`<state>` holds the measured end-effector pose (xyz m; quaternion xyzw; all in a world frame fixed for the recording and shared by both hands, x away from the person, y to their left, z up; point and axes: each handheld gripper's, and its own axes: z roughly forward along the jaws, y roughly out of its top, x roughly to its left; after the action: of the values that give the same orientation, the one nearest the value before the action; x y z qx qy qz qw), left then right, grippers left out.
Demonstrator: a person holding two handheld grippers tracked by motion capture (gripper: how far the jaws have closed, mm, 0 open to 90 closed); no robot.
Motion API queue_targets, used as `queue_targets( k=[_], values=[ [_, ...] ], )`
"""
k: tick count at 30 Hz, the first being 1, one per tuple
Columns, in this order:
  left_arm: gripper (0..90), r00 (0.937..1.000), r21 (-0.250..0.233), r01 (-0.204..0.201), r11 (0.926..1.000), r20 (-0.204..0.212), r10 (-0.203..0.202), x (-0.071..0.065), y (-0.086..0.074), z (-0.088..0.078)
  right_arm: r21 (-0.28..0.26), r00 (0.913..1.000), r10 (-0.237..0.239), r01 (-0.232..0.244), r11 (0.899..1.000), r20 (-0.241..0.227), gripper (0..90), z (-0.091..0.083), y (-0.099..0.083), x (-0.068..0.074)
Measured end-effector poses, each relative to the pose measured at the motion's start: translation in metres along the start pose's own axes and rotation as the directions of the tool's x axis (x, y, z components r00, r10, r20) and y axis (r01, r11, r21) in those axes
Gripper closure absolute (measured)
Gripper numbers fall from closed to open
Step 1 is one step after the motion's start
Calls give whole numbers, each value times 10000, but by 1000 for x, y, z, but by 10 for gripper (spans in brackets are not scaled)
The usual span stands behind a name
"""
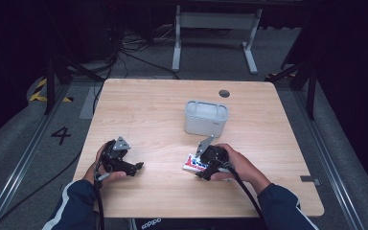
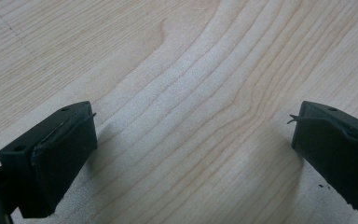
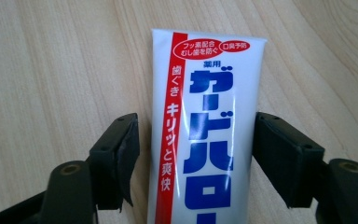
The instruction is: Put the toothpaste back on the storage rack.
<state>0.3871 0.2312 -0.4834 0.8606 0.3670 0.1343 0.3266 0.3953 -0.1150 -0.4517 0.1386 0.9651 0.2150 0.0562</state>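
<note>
Tube (image 3: 204,135) lay flat on table (image 1: 139,103) near front edge, right of centre, white with red stripe and blue lettering. Right gripper (image 3: 196,156) straddled it, jaws open, left jaw with a gap, right jaw just beside or touching tube edge, cannot tell which. Seen in high view at tube (image 1: 195,164), right gripper (image 1: 212,160) in hand. Left gripper (image 1: 124,164) sat toward front-left, well apart from tube, jaws wide open over bare wood (image 2: 191,116). Grey bin (image 1: 206,117) stood upright past centre, toward back edge.
</note>
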Motion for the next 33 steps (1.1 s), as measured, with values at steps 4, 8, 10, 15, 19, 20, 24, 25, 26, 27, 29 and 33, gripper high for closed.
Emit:
queue_targets(
  k=[4, 8, 10, 15, 19, 20, 24, 25, 26, 27, 29, 33],
  values=[
    [2, 10000, 0, 2, 10000, -1, -2, 0, 0, 0, 184, 10000, -63, 63, 9998, -8, 358, 1, 1, -1],
    [2, 10000, 1, -1, 10000, 1, 1, 0, 0, 0, 384, 10000, -3, 4, 9993, -12, 357, 1, 4, -1],
    [3, 10000, -2, 2, 10000, -1, -2, 0, 0, 0, 503, 9999, -48, 55, 9987, -133, 357, 1, 5, -2],
    [2, 10000, -1, 9, 10000, 13, -9, 0, 0, 0, 496, 9991, 43, -23, 9988, -410, 408, 3, 8, -3],
    [2, 10000, -4, 10, 10000, 12, -10, 0, 0, 0, 422, 9991, 107, -89, 9991, -407, 418, 3, 8, -3],
    [2, 10000, -4, 15, 10000, 12, -15, 0, 0, 0, 452, 9990, 122, -102, 9989, -434, 423, 3, 8, -2],
    [2, 10000, 0, 14, 10000, 18, -14, 0, 0, 0, 489, 9989, 90, -67, 9988, -462, 439, 2, 8, -1],
    [2, 10000, -3, 15, 10000, 18, -15, 0, 0, 0, 477, 9988, 84, -61, 9988, -474, 445, 2, 8, -1],
    [2, 10000, -3, 11, 10000, 16, -11, 0, 0, 0, 462, 9989, 56, -35, 9989, -463, 451, 2, 8, -2],
    [2, 10000, -5, 33, 10000, 16, -33, 0, 0, 0, 455, 9990, -16, 37, 9990, -448, 459, 2, 8, -1],
    [2, 10000, -9, 41, 10000, 13, -41, 0, 0, 0, 440, 9992, -88, 105, 9990, -400, 482, 1, 8, 0],
    [2, 10000, 0, 3, 10000, 3, -3, 0, 0, 0, 358, 9994, -210, 220, 9991, -285, 528, -1, 7, 1]
  ],
)
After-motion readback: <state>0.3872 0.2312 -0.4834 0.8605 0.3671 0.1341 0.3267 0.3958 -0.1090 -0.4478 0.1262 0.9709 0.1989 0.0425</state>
